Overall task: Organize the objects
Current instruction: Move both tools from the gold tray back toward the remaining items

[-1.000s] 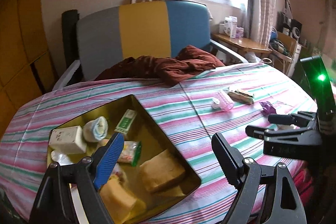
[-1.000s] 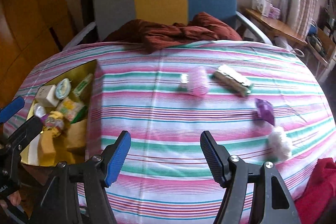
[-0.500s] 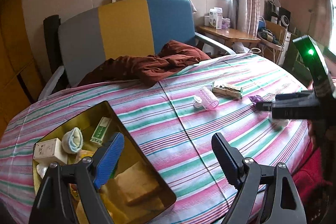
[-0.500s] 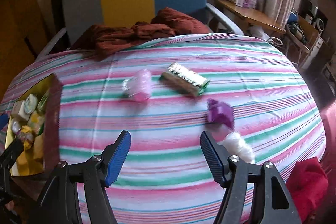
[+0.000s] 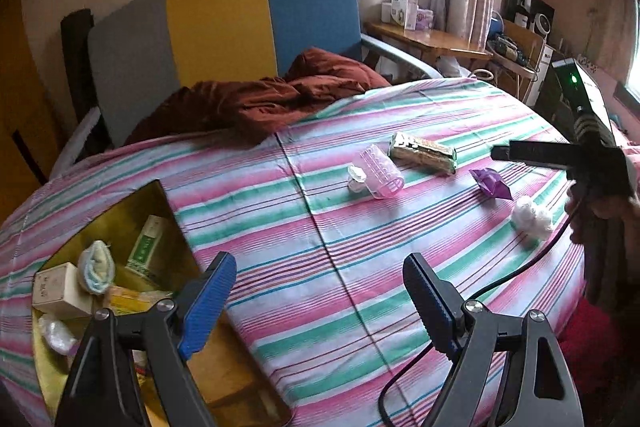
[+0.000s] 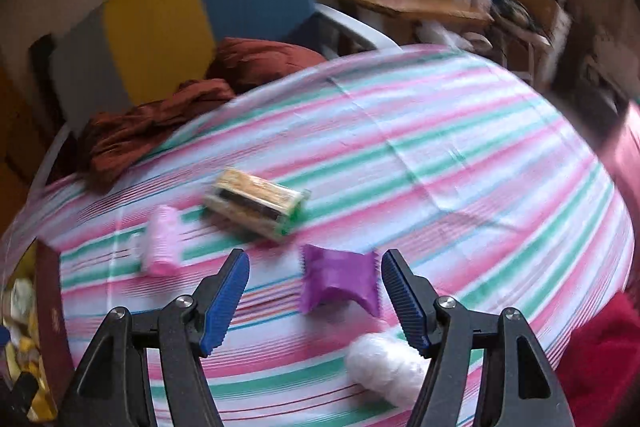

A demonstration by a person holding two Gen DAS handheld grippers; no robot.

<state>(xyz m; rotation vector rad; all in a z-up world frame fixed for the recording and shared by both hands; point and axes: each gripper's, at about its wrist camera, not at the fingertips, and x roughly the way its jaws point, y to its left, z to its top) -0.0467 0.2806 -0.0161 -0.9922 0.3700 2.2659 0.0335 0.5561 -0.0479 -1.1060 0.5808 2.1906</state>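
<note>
A gold tin box (image 5: 120,203) holding several small items sits at the table's left; its edge shows in the right wrist view (image 6: 48,307). On the striped cloth lie a pink roller (image 5: 380,175) (image 6: 162,247), a wrapped snack bar (image 5: 424,151) (image 6: 256,207), a purple packet (image 5: 490,183) (image 6: 340,279) and a white cotton ball (image 5: 532,217) (image 6: 384,367). My left gripper (image 5: 320,299) is open and empty near the box. My right gripper (image 6: 316,299) is open, with the purple packet between its fingertips, above the table.
A brown cloth (image 5: 272,99) lies at the table's far edge in front of a grey, yellow and blue chair (image 5: 224,27). A wooden side table (image 5: 432,39) with boxes stands at the back right. A red cloth (image 6: 600,359) hangs at the near right edge.
My right gripper has moved forward and right across the table, down toward the purple packet. My left gripper has swung right, away from over the box.
</note>
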